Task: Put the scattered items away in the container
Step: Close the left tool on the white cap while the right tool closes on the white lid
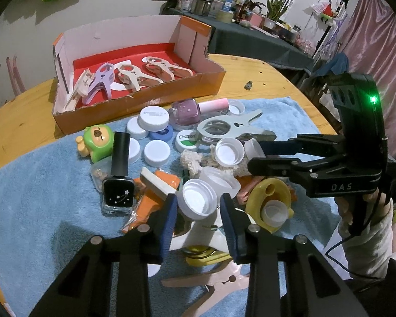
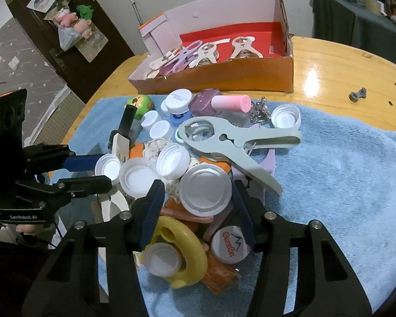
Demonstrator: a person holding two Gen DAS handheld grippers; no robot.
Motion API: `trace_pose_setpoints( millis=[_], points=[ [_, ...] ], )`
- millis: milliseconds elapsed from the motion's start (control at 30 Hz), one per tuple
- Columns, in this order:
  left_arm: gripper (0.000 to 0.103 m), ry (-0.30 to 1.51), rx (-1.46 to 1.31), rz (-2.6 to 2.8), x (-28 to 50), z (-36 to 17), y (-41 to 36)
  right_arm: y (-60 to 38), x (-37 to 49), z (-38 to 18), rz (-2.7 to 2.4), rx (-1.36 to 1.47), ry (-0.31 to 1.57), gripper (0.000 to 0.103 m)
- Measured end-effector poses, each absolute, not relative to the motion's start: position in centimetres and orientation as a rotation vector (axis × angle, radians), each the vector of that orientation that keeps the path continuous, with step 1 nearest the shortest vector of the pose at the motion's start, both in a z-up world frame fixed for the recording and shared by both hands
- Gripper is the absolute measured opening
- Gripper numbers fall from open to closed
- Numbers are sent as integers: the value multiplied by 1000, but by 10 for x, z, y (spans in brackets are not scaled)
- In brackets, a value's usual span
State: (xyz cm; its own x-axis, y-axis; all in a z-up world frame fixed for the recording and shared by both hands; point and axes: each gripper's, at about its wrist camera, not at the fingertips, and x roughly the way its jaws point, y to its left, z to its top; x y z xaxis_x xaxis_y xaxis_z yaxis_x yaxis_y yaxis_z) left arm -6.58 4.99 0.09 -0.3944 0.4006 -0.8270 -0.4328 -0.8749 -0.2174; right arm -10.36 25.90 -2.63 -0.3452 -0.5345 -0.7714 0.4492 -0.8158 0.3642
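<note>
White cap (image 1: 197,201) between left tongs (image 1: 198,211) hides the clip (image 1: 198,237) beneath.

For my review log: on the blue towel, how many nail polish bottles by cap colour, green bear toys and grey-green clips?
Black-capped nail polish bottle: 1
Pink-capped nail polish bottle: 1
Green bear toy: 1
Grey-green clip: 1
Total: 4

Both point steeply down: left gripper (image 1: 198,206) clamped narrow, right gripper (image 2: 198,198) jaws partly apart
</note>
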Motion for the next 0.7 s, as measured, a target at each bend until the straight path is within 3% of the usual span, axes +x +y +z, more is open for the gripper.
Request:
trace_pose_setpoints(
  millis=[233, 700],
  points=[
    [34, 37, -1337, 2275, -67, 1, 48, 260, -105, -28, -2178, 1293, -113, 39],
    [33, 26, -1318, 2277, -66, 4, 48, 261, -102, -20, -2195, 1271, -113, 39]
  ],
)
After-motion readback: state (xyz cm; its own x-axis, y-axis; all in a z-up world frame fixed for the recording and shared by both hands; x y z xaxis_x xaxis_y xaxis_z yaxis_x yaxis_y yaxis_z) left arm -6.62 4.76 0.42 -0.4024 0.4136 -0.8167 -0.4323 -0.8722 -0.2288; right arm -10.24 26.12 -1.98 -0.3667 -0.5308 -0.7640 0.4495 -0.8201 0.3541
